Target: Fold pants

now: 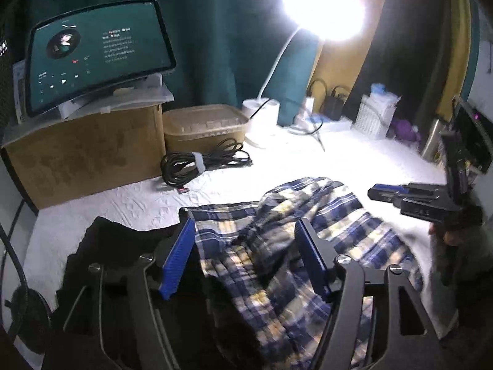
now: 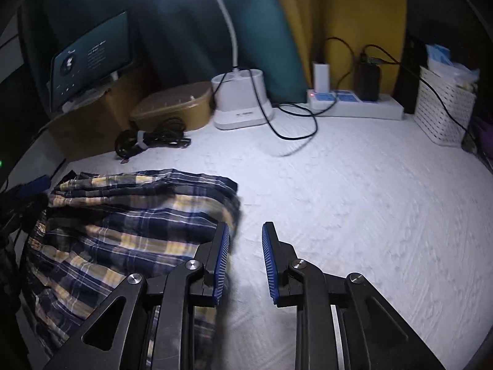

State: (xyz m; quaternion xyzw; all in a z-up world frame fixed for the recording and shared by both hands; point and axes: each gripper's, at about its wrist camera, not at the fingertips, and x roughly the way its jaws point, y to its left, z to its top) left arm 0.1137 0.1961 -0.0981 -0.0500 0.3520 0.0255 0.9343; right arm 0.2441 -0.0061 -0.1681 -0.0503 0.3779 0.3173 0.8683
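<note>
Blue, yellow and white plaid pants (image 1: 277,246) lie crumpled on the white bedsheet (image 1: 354,160). My left gripper (image 1: 245,234) is open above their near part, with nothing between its blue pads. The right gripper (image 1: 388,192) also shows at the right of the left wrist view, beside the pants' right edge. In the right wrist view the pants (image 2: 123,225) lie bunched at the left. My right gripper (image 2: 246,243) is open and empty over the white sheet (image 2: 354,200), its left finger right at the cloth's edge.
A black garment (image 1: 123,240) lies left of the pants. At the back stand a cardboard box (image 1: 86,154) with a tablet (image 1: 95,52), a brown tub (image 1: 206,123), coiled cables (image 1: 203,162), a lamp base (image 2: 240,98), a power strip (image 2: 354,104) and a white basket (image 2: 443,111).
</note>
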